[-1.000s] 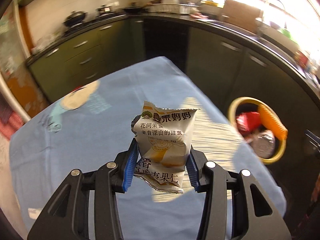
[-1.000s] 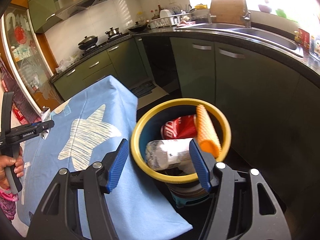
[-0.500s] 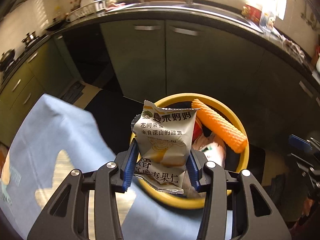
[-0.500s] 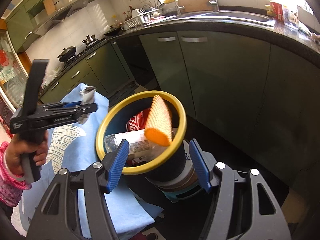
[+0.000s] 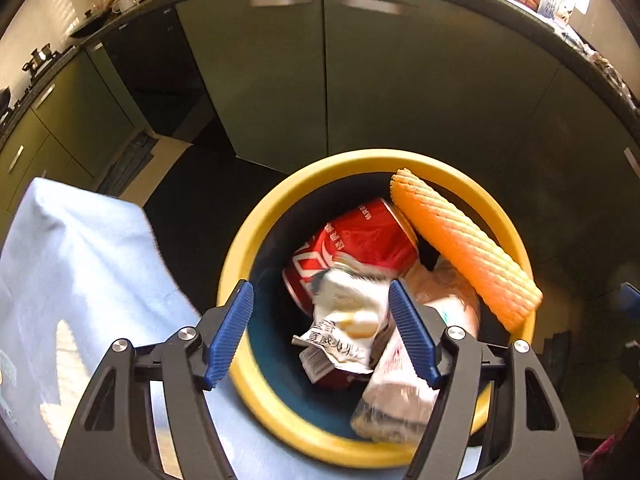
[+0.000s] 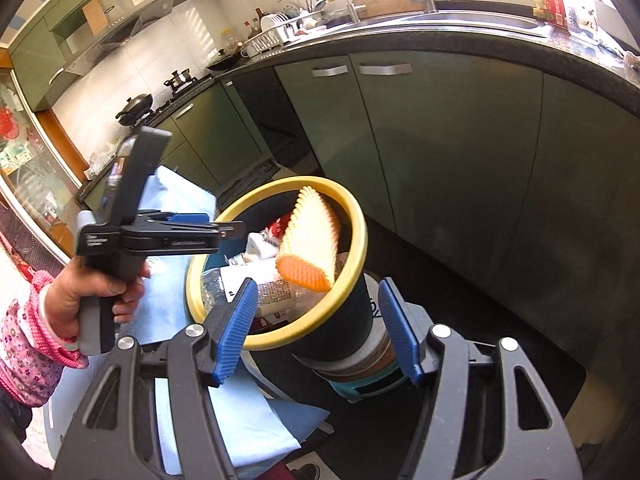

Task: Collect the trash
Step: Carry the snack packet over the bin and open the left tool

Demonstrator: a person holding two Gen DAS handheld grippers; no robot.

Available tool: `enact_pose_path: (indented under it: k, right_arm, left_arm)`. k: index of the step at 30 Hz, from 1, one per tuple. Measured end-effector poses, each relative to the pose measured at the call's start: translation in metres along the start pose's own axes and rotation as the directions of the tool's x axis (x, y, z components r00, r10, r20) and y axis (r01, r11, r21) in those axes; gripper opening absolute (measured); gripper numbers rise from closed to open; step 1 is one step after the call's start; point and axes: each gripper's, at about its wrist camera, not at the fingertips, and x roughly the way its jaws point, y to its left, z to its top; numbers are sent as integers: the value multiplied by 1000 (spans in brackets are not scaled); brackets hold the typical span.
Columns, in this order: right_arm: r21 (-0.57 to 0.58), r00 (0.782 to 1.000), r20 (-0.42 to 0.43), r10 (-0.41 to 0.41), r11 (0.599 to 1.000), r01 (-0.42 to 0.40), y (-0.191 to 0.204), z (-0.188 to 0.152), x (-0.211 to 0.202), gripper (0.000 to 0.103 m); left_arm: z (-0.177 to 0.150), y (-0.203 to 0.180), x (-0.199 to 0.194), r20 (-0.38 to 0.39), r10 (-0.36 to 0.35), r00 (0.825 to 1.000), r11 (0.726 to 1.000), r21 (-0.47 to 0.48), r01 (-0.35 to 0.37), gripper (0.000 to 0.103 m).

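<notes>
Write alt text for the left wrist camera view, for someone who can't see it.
The open left gripper, whose jaws have just been opening, hangs over a yellow-rimmed trash bin as a white snack wrapper drops free between its blue pads. The bin already holds a red soda can, an orange ridged roll and a plastic bottle. A light blue tablecloth lies at left.

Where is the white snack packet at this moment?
In the left wrist view the white snack packet is inside the yellow-rimmed bin, lying on the red can, below the open left gripper whose fingers no longer touch it.

Green cabinets (image 6: pixel 440 128), dark countertop (image 6: pixel 500 46), white tiled wall (image 6: pixel 132 68), sunlit.
</notes>
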Motion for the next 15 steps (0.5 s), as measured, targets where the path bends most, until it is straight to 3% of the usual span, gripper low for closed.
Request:
enact_pose_path:
  k: [4, 8, 10, 15]
  right_arm:
    - [-22, 1000, -4, 12, 1000, -12, 10, -2, -1, 61]
    - [-67, 999, -18, 30, 997, -31, 30, -9, -2, 63]
    - [-90, 999, -26, 41, 995, -43, 41, -13, -3, 63]
    - [-166, 997, -44, 69, 983, -76, 79, -23, -5, 63]
  left_arm:
    - [-23, 11, -37, 60, 1, 998, 1000, -24, 1, 73]
    - [-70, 38, -93, 136, -4, 991, 995, -94, 17, 79]
    - [-101, 51, -122, 182, 41, 982, 992, -125, -19, 86]
    - [-175, 79, -189, 256, 172, 951, 966, -231, -113, 93]
